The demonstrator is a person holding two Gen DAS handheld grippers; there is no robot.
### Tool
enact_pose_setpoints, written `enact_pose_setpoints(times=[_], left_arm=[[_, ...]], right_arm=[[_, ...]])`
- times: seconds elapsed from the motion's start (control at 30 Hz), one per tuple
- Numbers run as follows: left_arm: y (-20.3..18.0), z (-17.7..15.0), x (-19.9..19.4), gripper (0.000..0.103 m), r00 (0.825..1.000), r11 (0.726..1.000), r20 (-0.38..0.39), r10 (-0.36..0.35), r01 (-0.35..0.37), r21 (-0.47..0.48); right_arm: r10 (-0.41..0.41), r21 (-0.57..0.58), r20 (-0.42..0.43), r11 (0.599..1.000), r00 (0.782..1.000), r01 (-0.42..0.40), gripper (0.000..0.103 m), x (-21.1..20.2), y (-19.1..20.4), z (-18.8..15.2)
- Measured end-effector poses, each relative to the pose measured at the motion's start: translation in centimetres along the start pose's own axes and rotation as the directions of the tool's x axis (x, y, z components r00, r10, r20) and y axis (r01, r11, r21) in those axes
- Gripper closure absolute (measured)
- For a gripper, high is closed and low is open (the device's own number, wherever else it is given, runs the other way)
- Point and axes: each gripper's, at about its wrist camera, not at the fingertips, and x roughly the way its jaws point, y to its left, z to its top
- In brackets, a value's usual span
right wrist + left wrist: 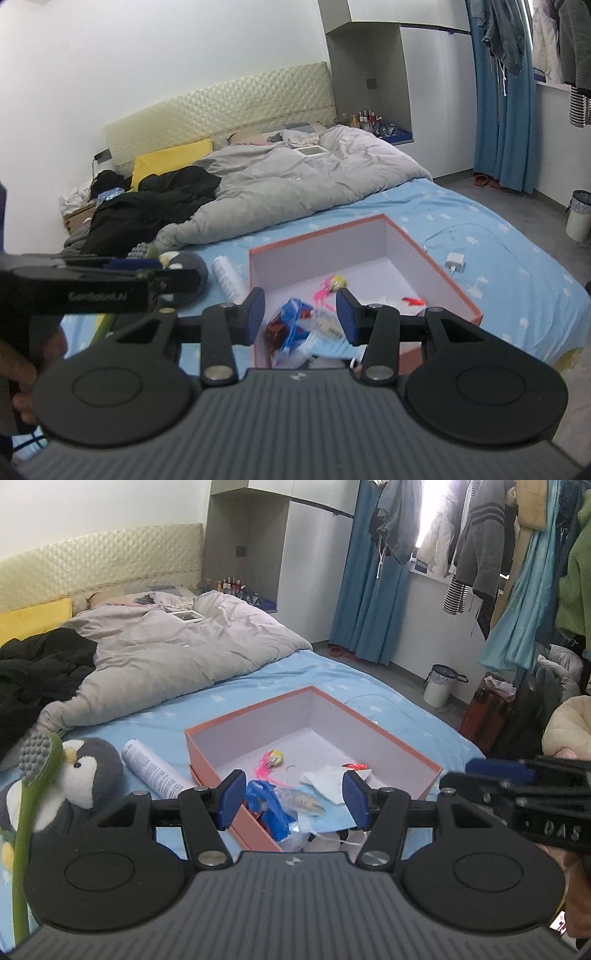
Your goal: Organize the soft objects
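Hovering above the box's near edge, the left gripper [294,796] and right gripper [300,314] are both holding their fingers spread, pinching nothing. The orange box [373,723] is sitting open on the bed [388,694], collecting small soft items; the penguin plush [86,771] is waiting at nine o'clock of it, likely next.

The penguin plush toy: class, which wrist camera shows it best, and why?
The left wrist view shows the penguin plush toy best: its face, beak and white belly are visible, though a green brush crosses it. In the right wrist view, the left hand-held gripper hides most of it.
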Motion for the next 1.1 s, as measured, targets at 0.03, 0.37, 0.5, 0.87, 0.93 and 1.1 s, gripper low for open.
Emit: enact_pose_setpoints(times=[0.03,0.37,0.5,0.87,0.93,1.1], left_arm=[[0.0,-0.4,-0.3,0.039,1.000,1.000,0.003,0.001,-0.001,-0.001],[-0.5,-3.8,-2.5,0.039,1.000,0.999,0.023,-0.016,0.017,-0.041],[-0.7,-5.0,-3.2,0.039,1.000,0.998,0.020,-0.012,0.013,-0.057],[-0.9,-5.6,-3.4,0.039,1.000,0.997,0.002,0.003,-0.003,-0.072],[-0.9,-5.7,-3.5,0.039,1.000,0.997,-0.001,0.008,-0.008,-0.072],[-0.6,-6.0,-3.6,0.030,1.000,0.996,-0.005,0.027,-0.027,-0.089]], right_arm=[[0.002,0.000,-0.001,1.000,1.000,-0.002,0.058,-0.1,0.1,-0.4],[-0.007,0.046,0.003,0.999,1.000,0.007,0.058,-0.8,0.7,-4.0],[-0.029,0.052,0.002,0.998,1.000,0.028,0.057,-1.2,0.4,-4.5],[-0.051,0.016,-0.016,0.999,0.999,0.051,0.057,-1.6,0.6,-5.7],[-0.032,0.022,-0.035,0.999,0.999,0.033,0.058,-1.3,0.5,-6.1],[-0.043,0.054,-0.035,0.998,0.998,0.045,0.058,-1.3,0.2,-6.3]])
